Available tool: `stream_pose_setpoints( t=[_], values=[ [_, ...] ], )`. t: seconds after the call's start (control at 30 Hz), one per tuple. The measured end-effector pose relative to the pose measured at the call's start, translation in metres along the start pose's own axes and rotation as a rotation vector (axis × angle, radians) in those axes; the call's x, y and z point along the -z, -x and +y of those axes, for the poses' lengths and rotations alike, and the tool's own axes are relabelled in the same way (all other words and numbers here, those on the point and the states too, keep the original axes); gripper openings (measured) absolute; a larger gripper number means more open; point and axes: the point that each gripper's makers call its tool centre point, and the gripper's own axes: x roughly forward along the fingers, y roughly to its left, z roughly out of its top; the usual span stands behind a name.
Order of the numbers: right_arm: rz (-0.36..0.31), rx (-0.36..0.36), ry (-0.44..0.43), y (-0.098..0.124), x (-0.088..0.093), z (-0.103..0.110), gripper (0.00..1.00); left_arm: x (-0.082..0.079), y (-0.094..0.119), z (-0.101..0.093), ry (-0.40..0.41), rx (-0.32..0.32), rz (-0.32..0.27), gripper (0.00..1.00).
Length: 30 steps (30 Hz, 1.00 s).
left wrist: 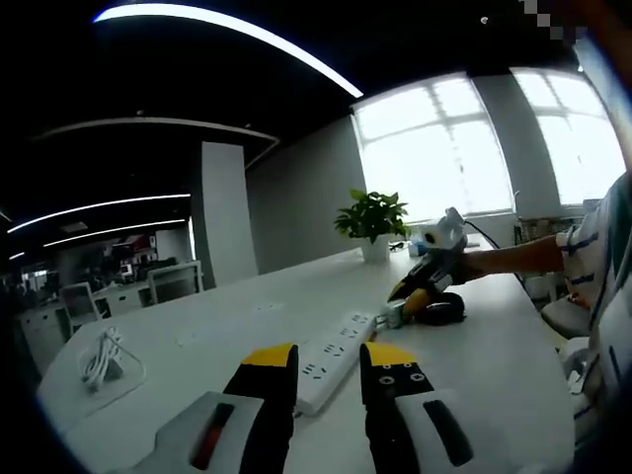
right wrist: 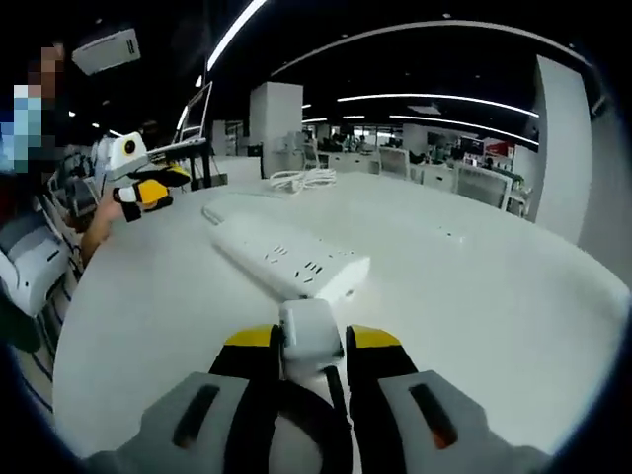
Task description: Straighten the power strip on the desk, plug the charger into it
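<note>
Lying flat on the white desk (right wrist: 513, 286): white power strip (right wrist: 286, 259), long axis running away from the right gripper (right wrist: 312, 348) clamped on the white charger (right wrist: 311, 336) just short of its near end; left gripper (left wrist: 328, 357) open, empty; no legible markings.

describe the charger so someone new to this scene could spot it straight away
Start at the big white desk and find the long white power strip lying on it. Just off its near end, the right tongs grip a small white block: the charger, the one white thing held rather than lying flat.
</note>
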Motion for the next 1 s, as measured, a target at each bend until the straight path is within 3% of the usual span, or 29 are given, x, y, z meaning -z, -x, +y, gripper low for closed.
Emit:
stream_pose_setpoints(
  t=[0.1,0.23,0.43,0.63,0.7,0.9,1.0],
  values=[
    [-0.025,0.023,-0.048,0.009,-0.007,0.0,0.25,0.0,0.001,0.001,0.002,-0.001,-0.001,0.26],
    [-0.058,0.06,-0.211,0.024,-0.009,0.01,0.24,-0.001,0.001,0.001,0.003,-0.003,-0.005,0.25],
    [-0.131,0.097,-0.341,0.042,-0.009,0.022,0.24,-0.002,0.001,-0.003,0.001,0.007,-0.006,0.26],
    [-0.062,0.106,-0.546,0.052,0.013,0.041,0.23,-0.003,0.001,-0.004,0.002,0.01,-0.009,0.25],
    [-0.049,0.114,-0.535,0.048,0.014,0.047,0.23,-0.004,0.001,-0.005,0.001,0.013,-0.01,0.25],
    [0.176,0.292,-0.305,0.038,0.033,0.039,0.23,-0.003,0.001,-0.007,-0.001,0.018,-0.009,0.25],
    [0.215,0.322,-0.301,0.033,0.034,0.038,0.25,-0.005,0.002,-0.006,0.003,0.016,-0.014,0.25]
  ],
)
